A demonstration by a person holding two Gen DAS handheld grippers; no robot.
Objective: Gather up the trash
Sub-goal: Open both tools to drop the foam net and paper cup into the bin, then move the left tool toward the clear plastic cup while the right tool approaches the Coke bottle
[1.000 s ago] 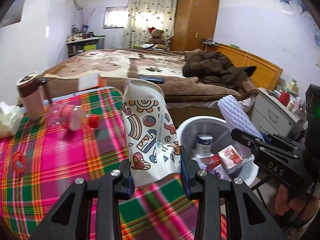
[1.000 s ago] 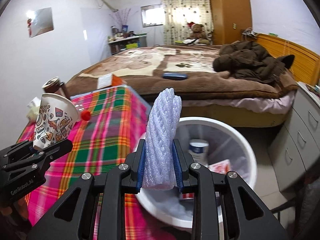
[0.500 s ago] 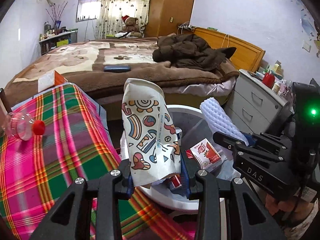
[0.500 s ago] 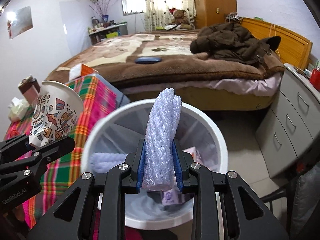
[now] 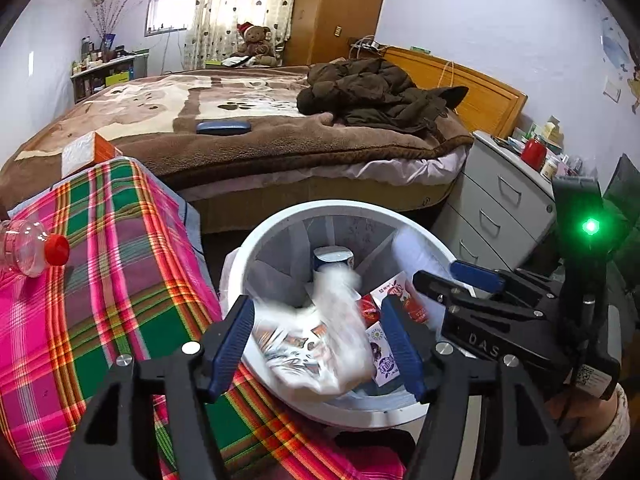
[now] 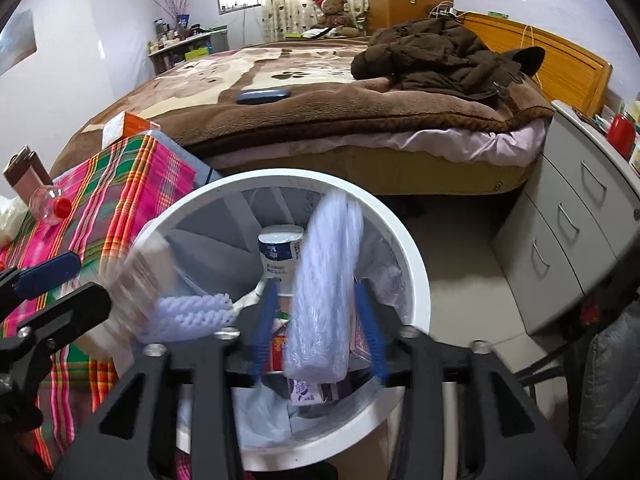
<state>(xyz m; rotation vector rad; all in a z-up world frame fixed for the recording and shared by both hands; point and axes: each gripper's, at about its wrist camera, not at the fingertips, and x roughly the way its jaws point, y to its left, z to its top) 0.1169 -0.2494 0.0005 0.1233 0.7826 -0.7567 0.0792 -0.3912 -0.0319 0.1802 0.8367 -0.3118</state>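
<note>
A white round trash bin [image 5: 256, 236] stands beside the table and also shows in the right wrist view [image 6: 416, 280]. My left gripper [image 5: 320, 340] is open over the bin. The patterned paper cup [image 5: 316, 344] is blurred, loose between its fingers, dropping into the bin. My right gripper [image 6: 316, 328] is open over the bin. The white foam net sleeve [image 6: 324, 292] is blurred between its spread fingers, falling. The bin holds cartons [image 5: 400, 300], a can [image 6: 278, 252] and another foam net [image 6: 188, 316].
A plaid-covered table [image 5: 100, 280] lies left of the bin, with a clear bottle with a red cap [image 5: 36, 248] on it. A bed [image 5: 240, 120] with a brown coat stands behind. A grey drawer unit [image 5: 500, 200] is at the right.
Both grippers moved over the bin and opened. The cup and the foam sleeve, held tight half a second ago, are now loose and falling.
</note>
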